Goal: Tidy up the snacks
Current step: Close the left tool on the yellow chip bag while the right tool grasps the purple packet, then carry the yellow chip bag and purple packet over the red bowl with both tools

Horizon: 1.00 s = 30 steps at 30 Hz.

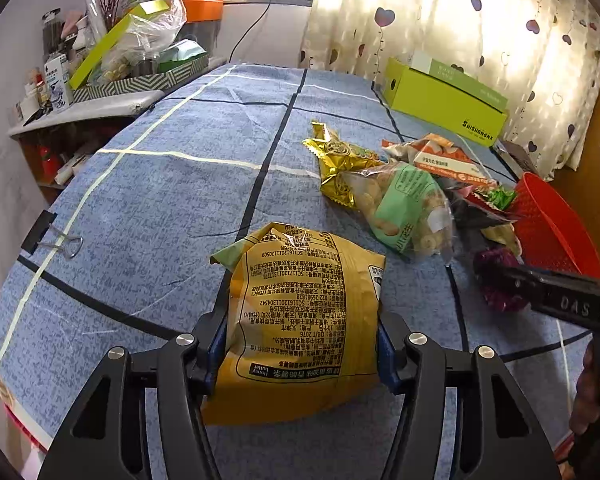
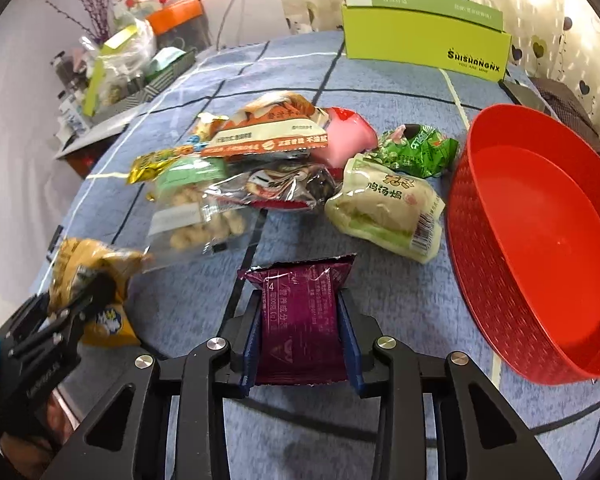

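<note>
Snacks: loose pile on the blue checked cloth, just left of the red basket, which stands empty. Two items are off the pile, one in each gripper.

Item 1, yellow bag: between the jaws of the left gripper, both pads pressed to its sides, jaws wide because the bag is bulky. The bag is puffy and air-filled. Risk: the pads bear on soft film, not on contents, so the bag may squirm or slide out when lifted or swung; a harder squeeze may burst it or crush what is inside.

Item 2, purple packet: clamped in the right gripper, jaws narrow, held at its lower half with the crimped top edge free. Risk: slick foil may slip from a partial grip, dropping short of the basket.

Item 3, basket: light plastic, near the table's right side. Risk: a bump from the right gripper could shove or tip it.

Item 4, pile: packets overlap, a clear bag of round biscuits and a pale green pack nearest the grippers. Risk: a low pass may drag neighbours across the cloth.

Item 5, both grippers: near each other. Risk: collision if both head for the basket together.
</note>
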Motion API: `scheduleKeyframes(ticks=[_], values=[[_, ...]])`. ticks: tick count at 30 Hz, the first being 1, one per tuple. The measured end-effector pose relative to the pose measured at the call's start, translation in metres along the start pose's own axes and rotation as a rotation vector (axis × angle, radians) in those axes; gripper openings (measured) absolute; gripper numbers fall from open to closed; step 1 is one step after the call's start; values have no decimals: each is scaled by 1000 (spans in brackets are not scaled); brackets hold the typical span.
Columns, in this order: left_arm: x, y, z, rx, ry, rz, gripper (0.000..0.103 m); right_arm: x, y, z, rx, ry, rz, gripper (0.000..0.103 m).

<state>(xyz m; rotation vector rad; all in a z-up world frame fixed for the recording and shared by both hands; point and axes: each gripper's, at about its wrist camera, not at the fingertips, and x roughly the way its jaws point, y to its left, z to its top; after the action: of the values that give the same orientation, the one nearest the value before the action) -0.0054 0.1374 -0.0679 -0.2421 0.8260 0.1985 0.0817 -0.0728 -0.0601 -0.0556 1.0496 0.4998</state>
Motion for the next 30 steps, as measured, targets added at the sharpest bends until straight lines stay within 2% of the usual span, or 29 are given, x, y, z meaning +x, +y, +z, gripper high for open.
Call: scheduleKeyframes(ticks=[7,13,30], values=[[-20,-10,4,13,-42,5,58,-35,-2,-5,-2,-80,47,32],[-34,-32,16,46,-72,-15,58,-63,-11,-3,2,-152,52,32],[-37,-136,50,208,-110,-147,58,-109,-95,-8,143,-259,-43,32]])
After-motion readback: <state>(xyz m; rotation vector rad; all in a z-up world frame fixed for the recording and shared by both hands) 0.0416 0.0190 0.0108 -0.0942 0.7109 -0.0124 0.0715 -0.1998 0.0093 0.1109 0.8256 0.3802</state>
